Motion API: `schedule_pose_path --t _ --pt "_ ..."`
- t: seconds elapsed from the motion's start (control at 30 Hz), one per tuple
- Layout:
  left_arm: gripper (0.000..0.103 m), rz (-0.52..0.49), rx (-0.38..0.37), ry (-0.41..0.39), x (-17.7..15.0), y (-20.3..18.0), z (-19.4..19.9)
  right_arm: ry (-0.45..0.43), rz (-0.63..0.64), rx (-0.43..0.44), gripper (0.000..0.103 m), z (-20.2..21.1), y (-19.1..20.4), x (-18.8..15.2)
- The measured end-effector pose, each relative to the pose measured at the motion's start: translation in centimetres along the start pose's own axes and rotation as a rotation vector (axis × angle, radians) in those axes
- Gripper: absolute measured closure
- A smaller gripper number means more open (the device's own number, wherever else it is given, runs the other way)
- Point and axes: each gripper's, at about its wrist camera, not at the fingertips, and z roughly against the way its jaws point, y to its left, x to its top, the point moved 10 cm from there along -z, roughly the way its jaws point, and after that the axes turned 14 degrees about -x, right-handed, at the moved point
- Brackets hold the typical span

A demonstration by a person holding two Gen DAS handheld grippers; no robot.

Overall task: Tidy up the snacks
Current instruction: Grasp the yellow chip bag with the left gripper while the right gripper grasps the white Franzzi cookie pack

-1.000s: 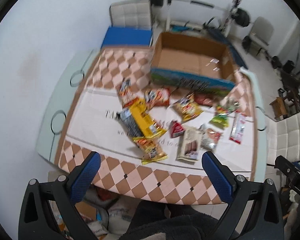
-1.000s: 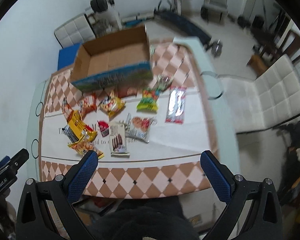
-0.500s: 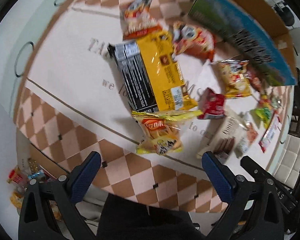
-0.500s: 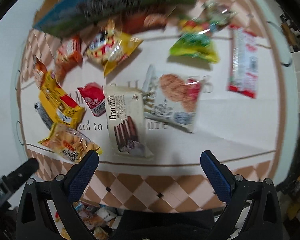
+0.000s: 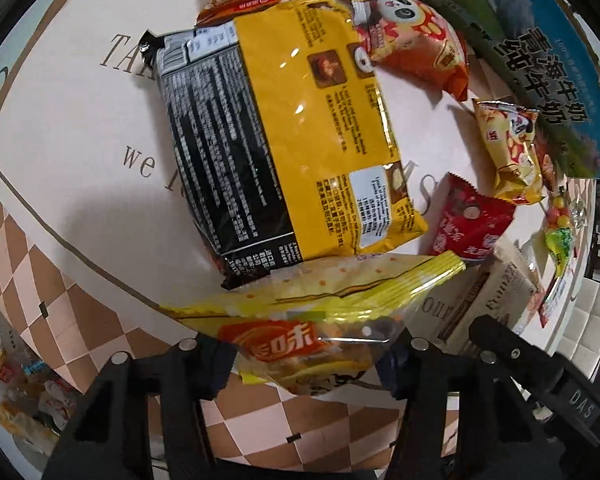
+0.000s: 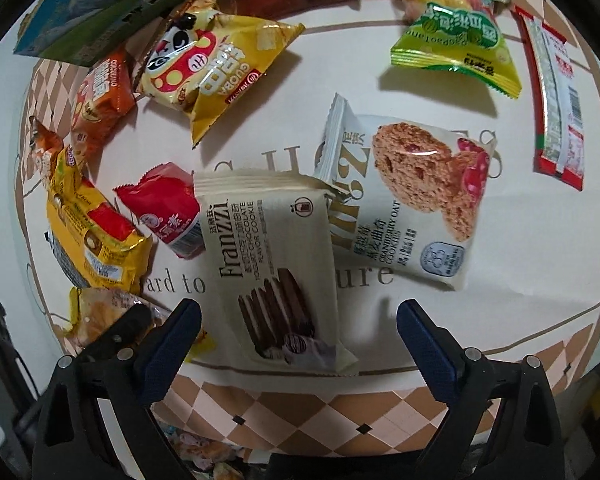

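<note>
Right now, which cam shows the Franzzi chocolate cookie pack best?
Right wrist: the Franzzi chocolate cookie pack lies face-up, label readable, between the open right tool's fingers. Left wrist catches only a foreshortened strip at its right edge.

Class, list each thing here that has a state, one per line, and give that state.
Left tongs: jaws just closing, clamped on the yellow snack bag.
Right tongs: open, astride the Franzzi cookie pack.
Franzzi cookie pack: sealed, flat on tablecloth.
Cranberry oat cookie pack: sealed, lying flat.
</note>
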Motion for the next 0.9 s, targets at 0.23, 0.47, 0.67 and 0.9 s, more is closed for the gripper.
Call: schedule_pose_path --t 0.23,0.47,0.67,0.9 --pt "0.058 -0.045 0.039 -0.017 -0.6 0.6 0.7 0.011 -0.027 -0.007 0.013 -1.5 1.5 0.6" --pt "0.059 -0.070 0.079 -0.013 -2.2 1.9 2.4 -0.009 -0.015 -0.091 0.041 -2.2 3.6 0.8" --pt "0.059 -0.103 0.065 0.004 -3.6 2.8 3.9 -0.038 -0.018 -0.087 0.042 -1.0 3.9 -1.5" --pt "0.060 -0.209 0.026 0.018 -6.3 1.2 7.8 -0.069 -0.029 -0.025 0.042 2.4 2.1 -4.7"
